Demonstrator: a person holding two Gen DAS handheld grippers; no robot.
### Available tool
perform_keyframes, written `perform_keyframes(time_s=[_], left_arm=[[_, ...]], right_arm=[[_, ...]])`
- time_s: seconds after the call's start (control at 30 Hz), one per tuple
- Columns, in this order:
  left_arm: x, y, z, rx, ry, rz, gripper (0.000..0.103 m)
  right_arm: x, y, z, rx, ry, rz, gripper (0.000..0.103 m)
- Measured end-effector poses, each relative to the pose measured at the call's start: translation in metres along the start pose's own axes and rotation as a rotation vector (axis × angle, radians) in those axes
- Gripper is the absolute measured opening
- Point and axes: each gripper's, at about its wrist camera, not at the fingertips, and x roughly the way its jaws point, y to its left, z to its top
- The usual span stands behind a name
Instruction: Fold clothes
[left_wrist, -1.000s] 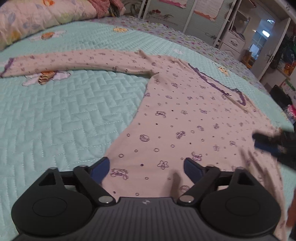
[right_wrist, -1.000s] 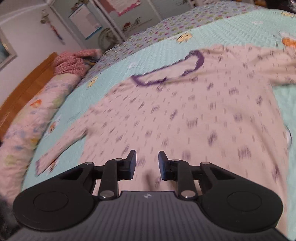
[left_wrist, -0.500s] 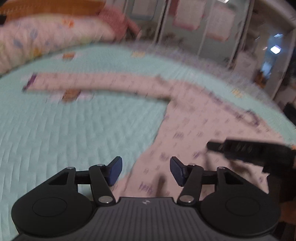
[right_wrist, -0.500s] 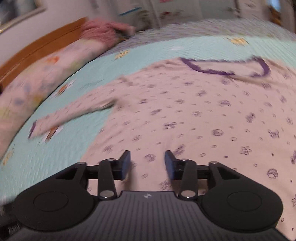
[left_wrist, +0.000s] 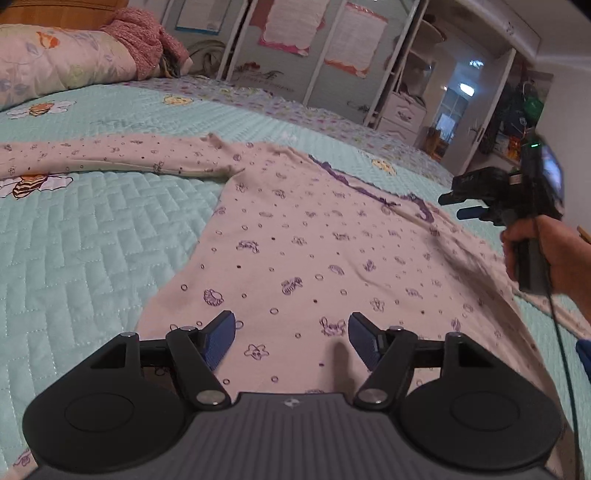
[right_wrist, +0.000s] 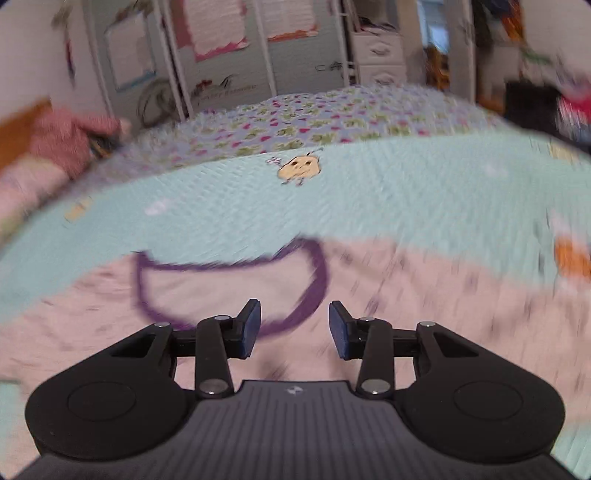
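Pink cotton, dotted with small purple prints, is lying spread flat across the mint quilted bedspread (left_wrist: 85, 251): this long-sleeved top (left_wrist: 314, 251) is taking up the middle of the left wrist view. The left gripper (left_wrist: 290, 341) is hovering over the hem end, its jaws opening with only flat cloth showing between them, nothing pinched. That placing suggests it is lining up for a hold on the lower edge. The top's long axis is running from the hem near the camera away to the purple-trimmed neckline (left_wrist: 369, 188) at upper right, while one sleeve (left_wrist: 110, 158) is stretching out leftward, crosswise to the body. At the right edge, a hand (left_wrist: 543, 251) is carrying the right gripper (left_wrist: 461, 206) above the collar end.

In the blurred right wrist view, the right gripper (right_wrist: 294, 328) is hanging just over the neckline (right_wrist: 236, 288), jaws parted and empty, probably readying a grasp at the shoulder. Here the collar is pointing toward the far wardrobe (right_wrist: 221, 55).
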Motion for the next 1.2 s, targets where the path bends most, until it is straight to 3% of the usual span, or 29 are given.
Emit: perform_keyframes(time_s=[0.17, 0.3, 0.4, 0.67, 0.83, 0.87, 0.9, 0.93, 0.97, 1.0, 1.1, 1.2], left_arm=[[0.001, -0.006, -0.005, 0.043, -0.009, -0.002, 0.080], [0.002, -0.007, -0.006, 0.051, -0.009, -0.010, 0.084], [0.002, -0.005, -0.006, 0.041, -0.010, -0.024, 0.086], [0.002, -0.003, -0.006, 0.027, -0.011, -0.049, 0.089], [0.003, -0.004, -0.007, 0.034, -0.009, -0.050, 0.091], [0.003, -0.005, -0.007, 0.037, -0.009, -0.050, 0.091], [0.004, -0.005, -0.007, 0.038, -0.009, -0.049, 0.092], [0.004, -0.005, -0.007, 0.039, -0.010, -0.049, 0.092], [0.004, -0.005, -0.007, 0.039, -0.010, -0.050, 0.092], [0.004, -0.004, -0.007, 0.039, -0.010, -0.050, 0.092], [0.004, -0.004, -0.007, 0.037, -0.011, -0.052, 0.092], [0.004, -0.003, -0.007, 0.034, -0.011, -0.055, 0.092]], right_arm=[[0.042, -0.011, 0.032, -0.153, 0.006, -0.097, 0.044], [0.064, -0.040, 0.046, -0.111, 0.053, -0.157, 0.047], [0.071, -0.055, 0.045, -0.091, 0.066, -0.140, 0.049], [0.097, -0.055, 0.039, -0.240, 0.104, -0.090, 0.050], [0.100, -0.069, 0.037, -0.170, 0.121, 0.001, 0.051], [0.099, -0.069, 0.037, -0.166, 0.127, 0.024, 0.048], [0.098, -0.069, 0.036, -0.161, 0.132, 0.047, 0.034], [0.097, -0.069, 0.036, -0.155, 0.138, 0.069, 0.027], [0.096, -0.068, 0.035, -0.145, 0.145, 0.091, 0.010], [0.094, -0.066, 0.035, -0.137, 0.150, 0.108, 0.005], [0.089, -0.062, 0.035, -0.155, 0.123, 0.067, 0.004], [0.088, -0.065, 0.039, -0.154, 0.064, -0.059, 0.004]])
